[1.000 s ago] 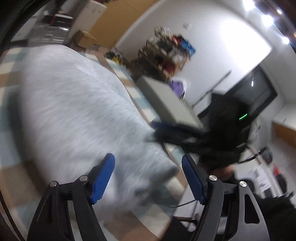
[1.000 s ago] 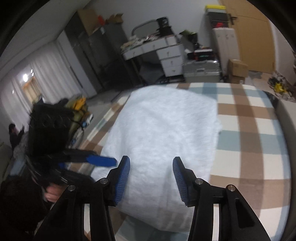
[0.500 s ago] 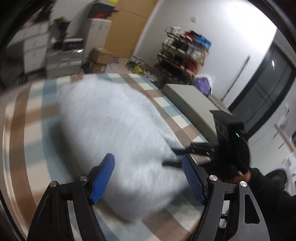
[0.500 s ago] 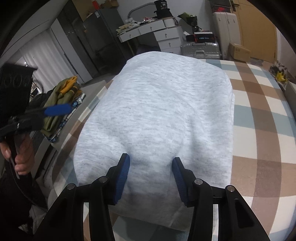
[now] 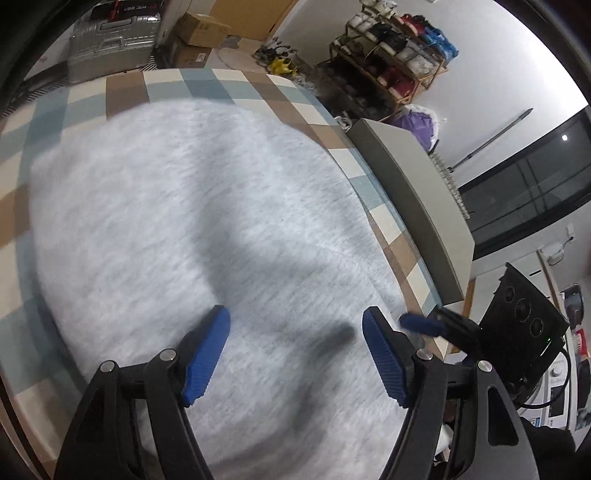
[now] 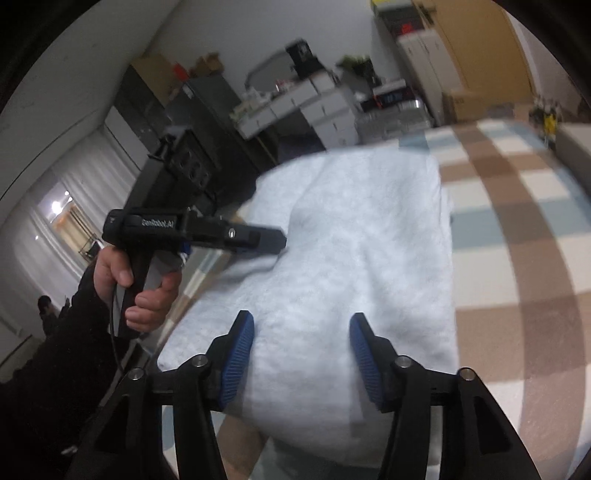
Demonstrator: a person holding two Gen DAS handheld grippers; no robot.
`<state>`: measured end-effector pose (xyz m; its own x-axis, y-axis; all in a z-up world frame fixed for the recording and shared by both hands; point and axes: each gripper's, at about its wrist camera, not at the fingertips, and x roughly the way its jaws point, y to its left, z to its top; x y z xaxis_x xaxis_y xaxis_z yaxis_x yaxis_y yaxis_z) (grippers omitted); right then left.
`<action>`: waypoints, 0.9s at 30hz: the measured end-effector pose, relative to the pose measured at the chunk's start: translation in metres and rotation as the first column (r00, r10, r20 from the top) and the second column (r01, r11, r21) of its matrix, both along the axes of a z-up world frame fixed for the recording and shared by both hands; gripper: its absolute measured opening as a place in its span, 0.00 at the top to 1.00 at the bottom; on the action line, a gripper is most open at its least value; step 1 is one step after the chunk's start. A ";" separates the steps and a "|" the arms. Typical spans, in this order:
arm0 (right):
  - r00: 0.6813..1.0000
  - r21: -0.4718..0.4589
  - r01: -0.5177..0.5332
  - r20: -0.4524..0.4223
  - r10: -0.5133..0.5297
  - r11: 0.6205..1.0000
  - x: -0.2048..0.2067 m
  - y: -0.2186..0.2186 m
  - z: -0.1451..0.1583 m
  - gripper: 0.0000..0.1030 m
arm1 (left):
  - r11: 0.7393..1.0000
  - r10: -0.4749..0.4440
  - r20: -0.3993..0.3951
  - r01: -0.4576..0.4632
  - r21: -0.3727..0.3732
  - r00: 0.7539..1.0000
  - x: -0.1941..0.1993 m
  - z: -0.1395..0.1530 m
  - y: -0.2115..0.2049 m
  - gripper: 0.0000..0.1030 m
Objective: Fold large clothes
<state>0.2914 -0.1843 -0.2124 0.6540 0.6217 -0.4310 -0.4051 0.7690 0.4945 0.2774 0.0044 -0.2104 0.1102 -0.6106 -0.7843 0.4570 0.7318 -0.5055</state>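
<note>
A large light-grey garment (image 5: 184,206) lies folded flat on a checked brown, blue and cream cloth (image 5: 125,88); it also shows in the right wrist view (image 6: 354,251). My left gripper (image 5: 295,354) is open and empty, hovering low over the garment's near part. It shows from the side in the right wrist view (image 6: 273,240), over the garment's left edge. My right gripper (image 6: 301,360) is open and empty above the garment's near end. Its blue fingertips (image 5: 417,322) show at the garment's right edge in the left wrist view.
A grey board or bench (image 5: 413,206) runs along the right of the cloth. A shoe rack (image 5: 395,55), a silver suitcase (image 5: 110,40) and cardboard boxes (image 5: 195,33) stand beyond. White drawers (image 6: 325,110) and dark cabinets (image 6: 177,122) stand at the back left.
The left gripper has dropped and moved in over the garment, which now fills its view. The right gripper has drawn back and tilted up. Both have stayed open.
</note>
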 end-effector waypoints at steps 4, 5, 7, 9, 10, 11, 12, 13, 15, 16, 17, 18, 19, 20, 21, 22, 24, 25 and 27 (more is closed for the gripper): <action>0.996 0.122 0.063 0.051 -0.070 0.991 0.003 -0.021 -0.009 0.30 | 0.995 -0.059 0.204 0.041 0.093 0.977 0.004 0.043 -0.023 0.32; 0.997 0.136 0.071 0.028 -0.075 0.988 0.008 -0.023 -0.016 0.30 | 0.993 -0.066 0.216 0.042 0.112 0.974 0.007 0.040 -0.027 0.32; 0.997 0.145 0.080 -0.010 -0.080 0.986 0.012 -0.025 -0.033 0.30 | 0.984 -0.075 0.149 0.048 0.173 0.986 0.028 0.016 -0.040 0.32; 0.996 0.157 0.087 -0.035 -0.082 0.984 0.012 -0.027 -0.040 0.30 | 0.978 -0.063 0.093 0.042 0.207 0.994 0.041 -0.011 -0.043 0.33; 0.996 0.192 0.086 -0.019 -0.084 0.978 0.010 -0.032 -0.040 0.30 | 0.979 -0.054 0.073 0.038 0.203 0.996 0.045 -0.022 -0.042 0.33; 0.995 0.223 0.098 -0.008 -0.098 0.970 0.008 -0.038 -0.040 0.30 | 0.983 -0.035 0.051 0.025 0.181 0.998 0.049 -0.025 -0.041 0.32; 0.995 0.251 0.096 -0.008 -0.097 0.963 0.008 -0.044 -0.042 0.30 | 0.990 -0.002 0.020 -0.001 0.140 1.000 0.054 -0.030 -0.035 0.31; 0.996 0.275 0.093 -0.018 -0.091 0.957 0.010 -0.049 -0.043 0.29 | 0.993 0.020 -0.006 -0.020 0.114 1.000 0.059 -0.030 -0.033 0.31; 0.994 0.313 0.106 -0.059 -0.092 0.944 0.018 -0.056 -0.048 0.28 | 0.994 0.027 -0.047 -0.021 0.108 0.999 0.062 -0.025 -0.027 0.31; 0.994 0.332 0.105 -0.074 -0.085 0.937 0.020 -0.058 -0.050 0.28 | 0.992 0.025 -0.059 -0.017 0.121 0.998 0.062 -0.021 -0.028 0.31; 0.994 0.348 0.102 -0.082 -0.078 0.932 0.020 -0.061 -0.051 0.28 | 0.989 0.020 -0.067 -0.010 0.146 0.998 0.064 -0.013 -0.032 0.30; 0.993 0.364 0.105 -0.088 -0.077 0.925 0.021 -0.063 -0.052 0.28 | 0.986 0.007 -0.054 0.002 0.168 0.999 0.063 -0.002 -0.037 0.30; 0.993 0.374 0.107 -0.088 -0.079 0.921 0.021 -0.065 -0.053 0.28 | 0.985 -0.019 -0.017 0.022 0.172 1.000 0.061 0.011 -0.046 0.30; 0.993 0.378 0.110 -0.086 -0.083 0.919 0.020 -0.066 -0.053 0.28 | 0.985 -0.048 0.025 0.043 0.167 0.999 0.061 0.025 -0.061 0.30; 0.993 0.379 0.112 -0.082 -0.087 0.919 0.019 -0.066 -0.052 0.28 | 0.984 -0.071 0.058 0.060 0.167 0.996 0.062 0.035 -0.077 0.30; 0.993 0.380 0.111 -0.079 -0.087 0.918 0.021 -0.067 -0.053 0.28 | 0.980 -0.110 0.096 0.092 0.176 0.989 0.061 0.041 -0.092 0.30; 0.993 0.376 0.113 -0.075 -0.091 0.920 0.019 -0.067 -0.052 0.28 | 0.970 -0.136 0.097 0.113 0.215 0.986 0.068 0.033 -0.109 0.30; 0.993 0.376 0.112 -0.074 -0.091 0.920 0.019 -0.068 -0.052 0.28 | 0.961 -0.138 0.062 0.118 0.248 0.989 0.077 0.018 -0.118 0.30; 0.994 0.378 0.108 -0.072 -0.087 0.919 0.019 -0.068 -0.053 0.28 | 0.945 -0.108 -0.028 0.111 0.307 0.994 0.094 -0.015 -0.125 0.30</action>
